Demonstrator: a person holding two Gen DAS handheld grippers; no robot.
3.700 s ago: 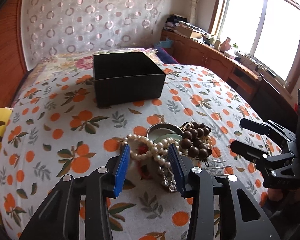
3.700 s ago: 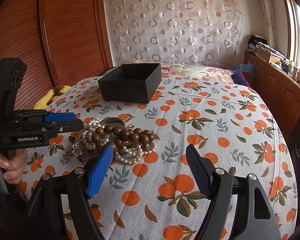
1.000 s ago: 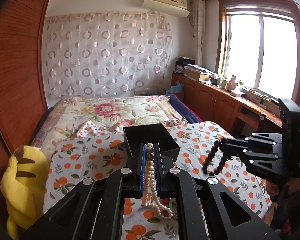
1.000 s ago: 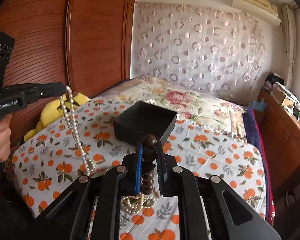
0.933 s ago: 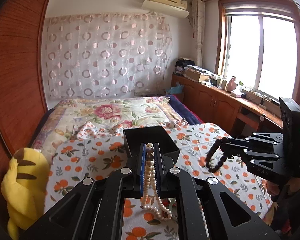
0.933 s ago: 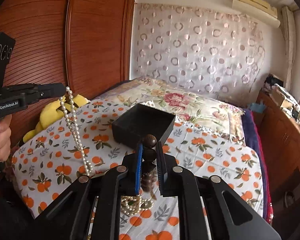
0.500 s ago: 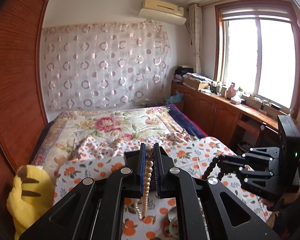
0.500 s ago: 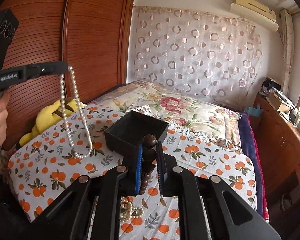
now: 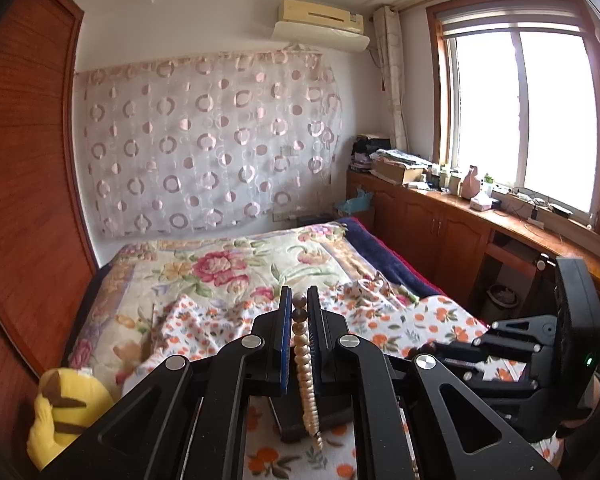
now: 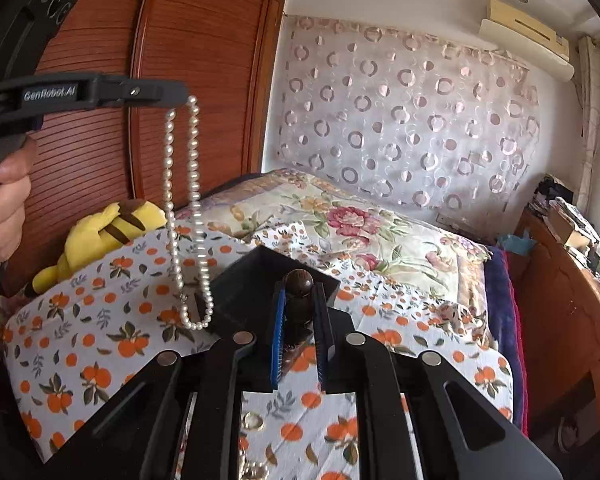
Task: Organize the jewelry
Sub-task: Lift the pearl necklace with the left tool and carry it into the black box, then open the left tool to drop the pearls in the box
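Leftmost, against the wooden wardrobe (image 10: pixel 204 80), a yellow plush toy (image 10: pixel 100 232) slumps at the edge of the orange-print bedspread (image 10: pixel 112 320). My left hand (image 10: pixel 4 196) grips the handle of my left gripper (image 9: pixel 299 300), whose blue pads are pinched nearly together on the pearl necklace (image 10: pixel 184 216). In the right wrist view the strand hangs from the fingertips as a long double loop, clear of the bedspread, its lowest pearls in front of the near left corner of the black box (image 10: pixel 256 284); whether they touch that corner I cannot tell. In my left wrist view the same pearls (image 9: pixel 306 364) run down between the pads, and the box (image 9: pixel 312 420) sits below and behind them, mostly hidden by my fingers.

Further right, the box rests on the bedspread with its open top up. My right gripper (image 10: pixel 299 292) is just on the near side of it, its pads closed on a dark wooden bead bracelet (image 10: pixel 298 280); one round bead sticks up above the fingertips and the rest of the strand drops out of sight behind the fingers. Below them, a few small gold-coloured pieces (image 10: pixel 252 420) lie on the cloth, too hidden to name. A floral quilt (image 10: pixel 340 220) covers the far end of the bed, with wooden cabinets (image 10: pixel 560 300) along the right wall.
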